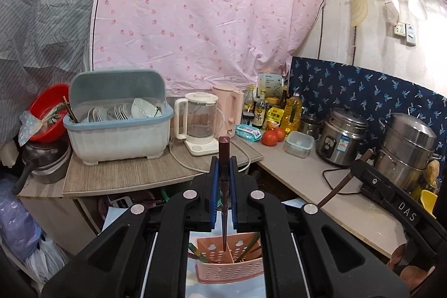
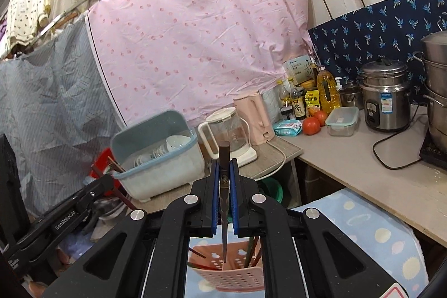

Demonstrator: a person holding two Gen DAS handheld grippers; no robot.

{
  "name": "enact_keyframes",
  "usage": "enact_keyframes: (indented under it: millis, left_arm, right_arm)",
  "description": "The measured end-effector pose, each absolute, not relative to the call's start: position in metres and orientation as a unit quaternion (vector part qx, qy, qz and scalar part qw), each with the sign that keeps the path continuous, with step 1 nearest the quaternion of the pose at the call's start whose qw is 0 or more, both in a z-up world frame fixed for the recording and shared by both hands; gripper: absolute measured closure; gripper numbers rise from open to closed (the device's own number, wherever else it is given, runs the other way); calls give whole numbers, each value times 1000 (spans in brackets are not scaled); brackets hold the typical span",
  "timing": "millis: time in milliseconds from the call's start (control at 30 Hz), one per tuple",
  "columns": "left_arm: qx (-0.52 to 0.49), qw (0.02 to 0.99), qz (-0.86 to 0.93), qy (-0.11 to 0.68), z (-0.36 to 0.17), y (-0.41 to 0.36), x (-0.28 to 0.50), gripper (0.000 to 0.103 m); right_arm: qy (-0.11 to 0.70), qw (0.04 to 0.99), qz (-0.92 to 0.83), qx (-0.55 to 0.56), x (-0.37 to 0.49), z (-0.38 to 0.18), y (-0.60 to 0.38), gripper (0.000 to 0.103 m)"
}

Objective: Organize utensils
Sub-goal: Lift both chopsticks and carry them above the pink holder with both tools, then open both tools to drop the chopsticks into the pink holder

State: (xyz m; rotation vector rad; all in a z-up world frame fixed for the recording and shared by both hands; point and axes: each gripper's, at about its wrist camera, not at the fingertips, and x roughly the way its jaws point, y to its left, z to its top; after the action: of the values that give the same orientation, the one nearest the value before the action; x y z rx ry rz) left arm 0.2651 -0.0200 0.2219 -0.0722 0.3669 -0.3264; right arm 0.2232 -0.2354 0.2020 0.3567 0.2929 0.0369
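Left gripper (image 1: 224,161): blue-padded black jaws narrow, clamped on one dark brown square-ended chopstick (image 1: 224,186).
Left chopstick axis: runs along the fingers; blunt end points away past the fingertips, thin tip points down into the holder.
Right gripper (image 2: 224,162): blue-padded black jaws narrow, clamped on one dark chopstick with a gold emblem (image 2: 224,186).
Right chopstick axis: same layout, blunt end far, tip low over the holder's divider.
Holder: one pink perforated plastic utensil basket (image 1: 232,268), near, directly below both grippers, on a pale blue patterned cloth (image 2: 371,231).
Compartments: two visible, split by a central divider.
Holder contents: several chopsticks leaning in both sides; exact count cannot be told.
Other gripper: in the left view, the right tool (image 1: 391,192) sits just right.
Far left: one blue-grey plastic dish rack (image 1: 120,116) with white bowls.
Far centre: one clear glass kettle (image 1: 199,122), one pink kettle (image 1: 227,108), two tomatoes (image 1: 272,136).
Far right: grey counter (image 1: 321,186), its edge near the holder.
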Motion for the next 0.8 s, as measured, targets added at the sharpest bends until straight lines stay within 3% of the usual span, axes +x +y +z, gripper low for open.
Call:
enact_keyframes:
  millis: [467, 500, 533, 567, 600, 800]
  left_arm:
    - [-48, 958, -162, 231, 169, -22, 296, 96]
    - [-49, 959, -159, 229, 168, -22, 295, 88]
    - [-50, 960, -156, 228, 168, -21, 295, 69]
    - [-51, 961, -150, 226, 168, -21, 293, 56]
    - [-53, 963, -147, 220, 168, -19, 290, 46]
    - [-53, 961, -150, 225, 166, -18, 279, 46]
  right_arm:
    - [231, 955, 15, 187, 270, 128, -229, 92]
    - [230, 955, 11, 187, 269, 127, -229, 83]
    - [229, 955, 8, 187, 266, 127, -229, 78]
    - [225, 956, 8, 189, 264, 127, -230, 67]
    - [222, 956, 5, 190, 260, 127, -231, 63]
    - [221, 957, 4, 188, 243, 124, -233, 63]
